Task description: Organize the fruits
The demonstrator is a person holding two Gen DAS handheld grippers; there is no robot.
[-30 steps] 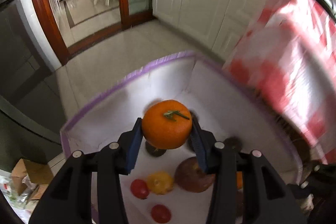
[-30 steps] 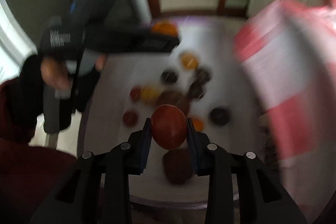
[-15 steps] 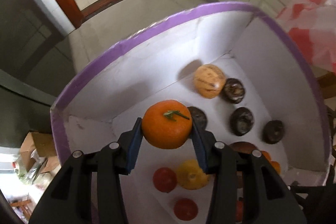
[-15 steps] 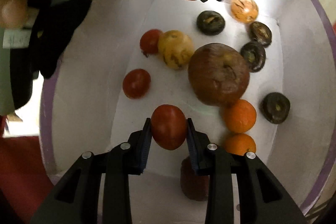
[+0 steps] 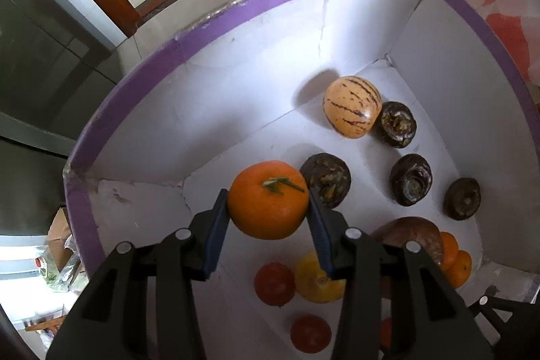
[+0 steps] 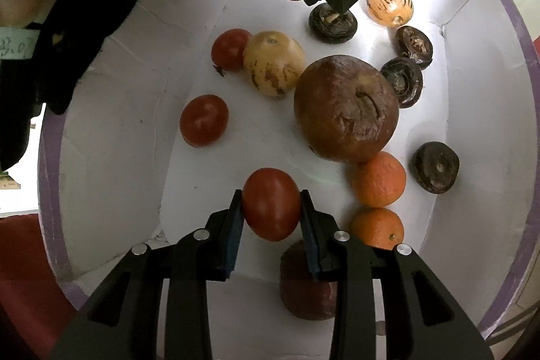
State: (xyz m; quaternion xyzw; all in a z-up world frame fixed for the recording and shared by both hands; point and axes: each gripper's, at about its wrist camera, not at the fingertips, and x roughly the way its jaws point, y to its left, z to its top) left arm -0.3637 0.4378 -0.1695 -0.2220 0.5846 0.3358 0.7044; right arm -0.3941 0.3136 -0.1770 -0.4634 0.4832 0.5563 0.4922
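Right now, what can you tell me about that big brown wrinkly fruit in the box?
The brown fruit is the biggest one there, round, dull brown, wrinkled, with a curled stem in a dimple on top. It looks old and soft. It lies on the white floor of the box, touching a spotted yellow fruit, an orange and a dark fruit.

no readable text, wrist label [image 6: 15,44] illegible

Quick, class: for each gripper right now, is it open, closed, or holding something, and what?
Left gripper: closed on an orange, above the box.
Right gripper: closed on a red tomato, above the box.
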